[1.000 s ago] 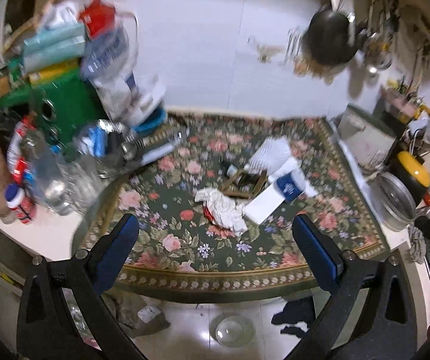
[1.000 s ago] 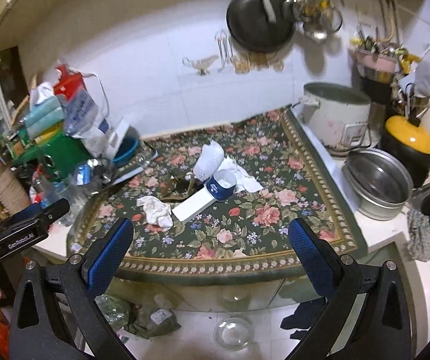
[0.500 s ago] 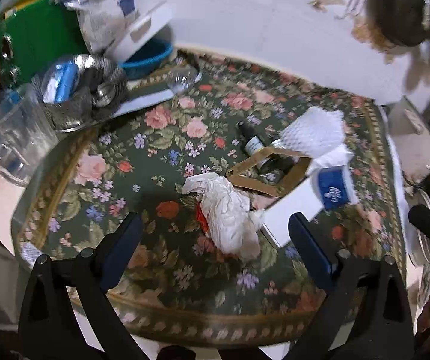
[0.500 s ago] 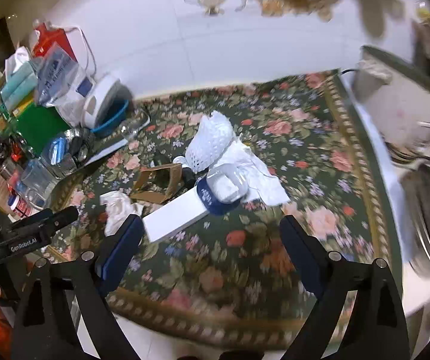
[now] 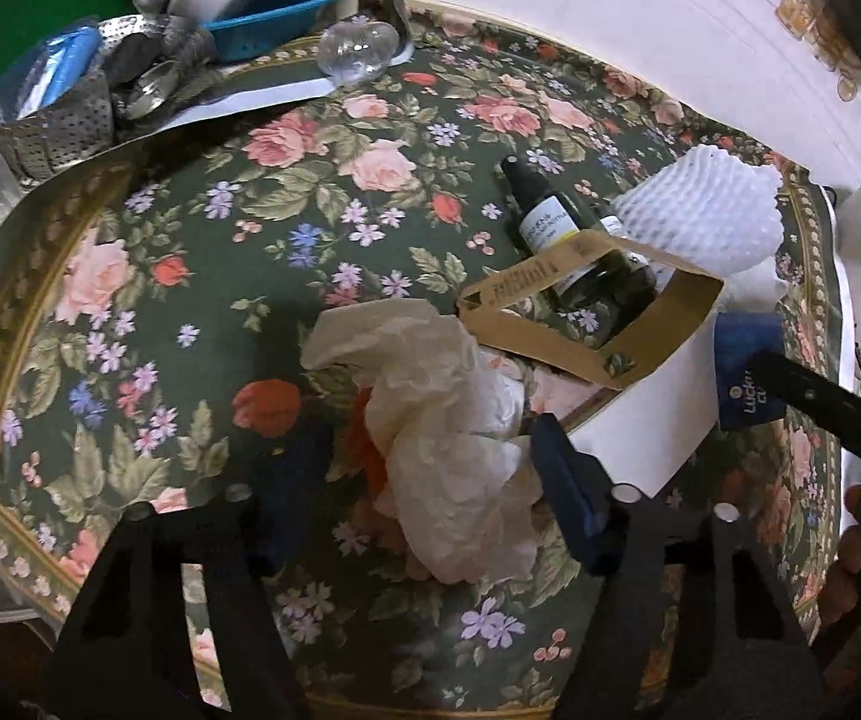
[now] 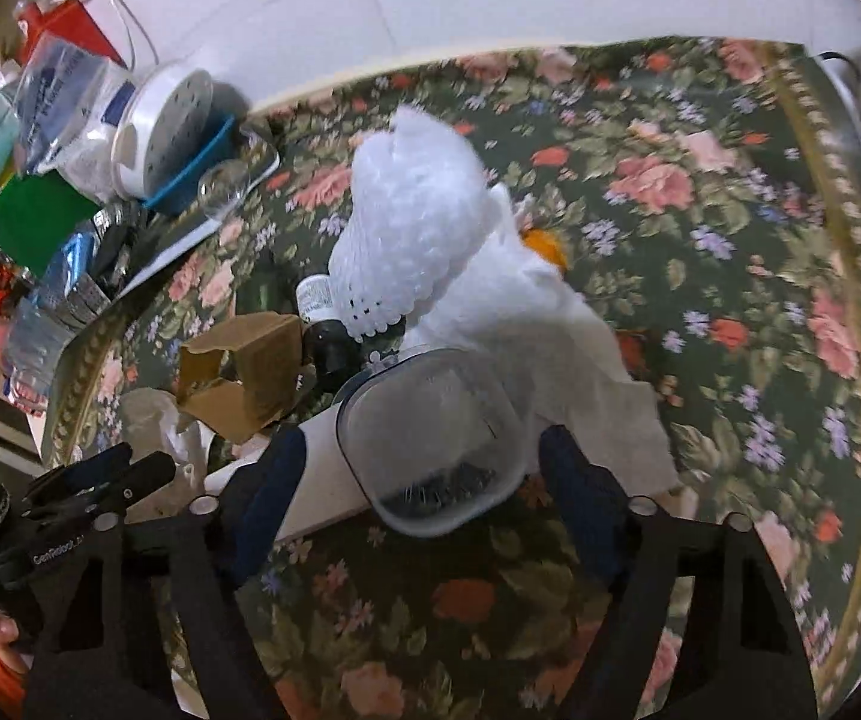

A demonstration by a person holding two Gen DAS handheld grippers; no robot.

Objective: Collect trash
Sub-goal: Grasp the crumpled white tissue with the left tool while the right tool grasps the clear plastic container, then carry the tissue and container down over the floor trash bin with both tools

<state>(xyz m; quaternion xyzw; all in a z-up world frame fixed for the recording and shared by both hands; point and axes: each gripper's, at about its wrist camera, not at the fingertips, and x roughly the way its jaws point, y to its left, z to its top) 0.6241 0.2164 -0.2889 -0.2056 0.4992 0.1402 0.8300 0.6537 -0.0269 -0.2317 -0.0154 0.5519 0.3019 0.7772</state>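
Observation:
A crumpled white tissue (image 5: pixel 448 438) lies on the floral mat (image 5: pixel 202 276), with something red under it. My left gripper (image 5: pixel 424 492) is open, its fingers on either side of the tissue. Beyond it lie a folded brown cardboard sleeve (image 5: pixel 586 324), dark glass bottles (image 5: pixel 556 240), a white foam fruit net (image 5: pixel 706 216) and a white box (image 5: pixel 640 444). My right gripper (image 6: pixel 424 480) is open around a clear plastic cup (image 6: pixel 430 438) lying on the white box (image 6: pixel 328 480). The foam net (image 6: pixel 412 222) and white paper (image 6: pixel 556 336) lie behind the cup.
A perforated metal basket (image 5: pixel 64 114), a blue tray (image 5: pixel 274 24) and a glass (image 5: pixel 358 51) crowd the mat's far left. In the right wrist view, bags, a white round lid (image 6: pixel 160 120) and a green box (image 6: pixel 34 216) stand at left. A white wall backs the counter.
Both grippers have dropped down close to the mat. The left now straddles the tissue and the right now straddles the clear cup. Both jaws have narrowed slightly.

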